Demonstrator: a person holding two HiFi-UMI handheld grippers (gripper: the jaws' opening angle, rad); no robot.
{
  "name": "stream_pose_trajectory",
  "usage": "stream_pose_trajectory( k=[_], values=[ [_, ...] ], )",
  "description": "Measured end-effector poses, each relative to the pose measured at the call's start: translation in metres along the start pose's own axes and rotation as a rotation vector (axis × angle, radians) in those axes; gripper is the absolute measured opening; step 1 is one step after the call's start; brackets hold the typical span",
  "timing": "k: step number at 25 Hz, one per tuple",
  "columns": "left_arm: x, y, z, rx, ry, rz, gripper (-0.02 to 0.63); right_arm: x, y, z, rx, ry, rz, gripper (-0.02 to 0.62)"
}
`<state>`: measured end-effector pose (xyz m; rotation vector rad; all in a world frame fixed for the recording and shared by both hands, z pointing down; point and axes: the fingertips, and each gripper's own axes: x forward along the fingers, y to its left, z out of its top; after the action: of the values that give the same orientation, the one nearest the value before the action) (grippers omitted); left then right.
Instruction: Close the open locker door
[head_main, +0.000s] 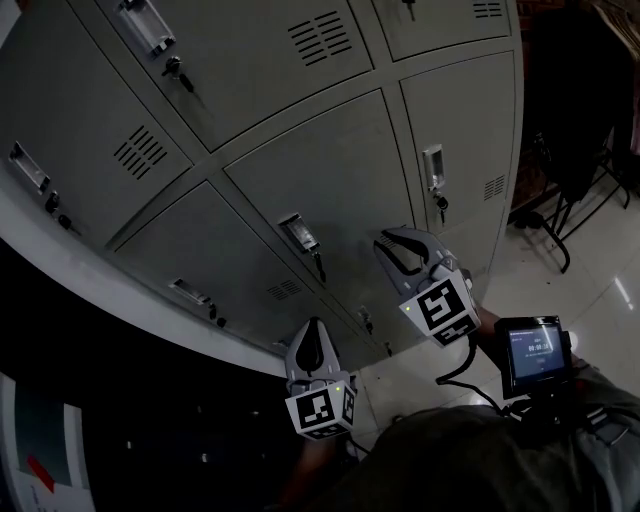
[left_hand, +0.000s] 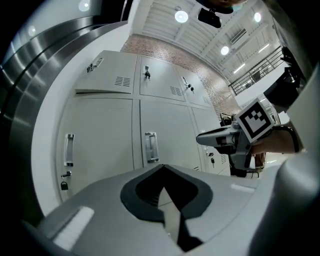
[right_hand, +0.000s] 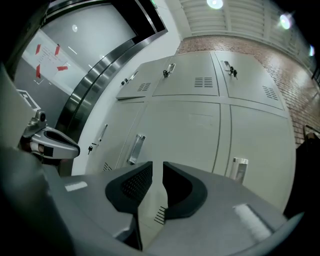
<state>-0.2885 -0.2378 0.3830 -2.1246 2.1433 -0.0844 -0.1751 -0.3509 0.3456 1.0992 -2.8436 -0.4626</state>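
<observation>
A bank of grey metal lockers fills the head view. Every door I can see lies flush or nearly flush, so I cannot tell which one is open. The middle door has a recessed handle and a keyed lock. My left gripper is low in the centre, pointing at the lockers with its tips together and nothing between them. My right gripper hovers in front of a lower locker door without touching it. Its jaws stand a narrow gap apart and empty.
A black chair frame stands on the pale tiled floor to the right of the lockers. A small screen device sits by my right hand. A curved steel band runs along the lockers' left side.
</observation>
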Motion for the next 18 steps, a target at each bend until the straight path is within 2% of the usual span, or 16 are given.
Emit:
stream_pose_trajectory(
  k=[5, 11, 15, 18],
  values=[
    [-0.022, -0.060, 0.005, -0.012, 0.016, 0.033, 0.002, -0.065, -0.020, -0.011, 0.018, 0.013, 0.028, 0.064],
    [-0.058, -0.122, -0.002, -0.010, 0.054, 0.085, 0.002, -0.141, -0.029, -0.029, 0.087, 0.015, 0.082, 0.052],
    [-0.083, -0.145, 0.006, 0.004, 0.071, 0.082, 0.002, -0.179, -0.022, -0.031, 0.126, 0.023, 0.081, 0.046],
    [-0.101, -0.153, 0.015, 0.004, 0.047, 0.071, 0.002, -0.204, -0.012, -0.023, 0.136, 0.013, 0.071, 0.046]
  ],
)
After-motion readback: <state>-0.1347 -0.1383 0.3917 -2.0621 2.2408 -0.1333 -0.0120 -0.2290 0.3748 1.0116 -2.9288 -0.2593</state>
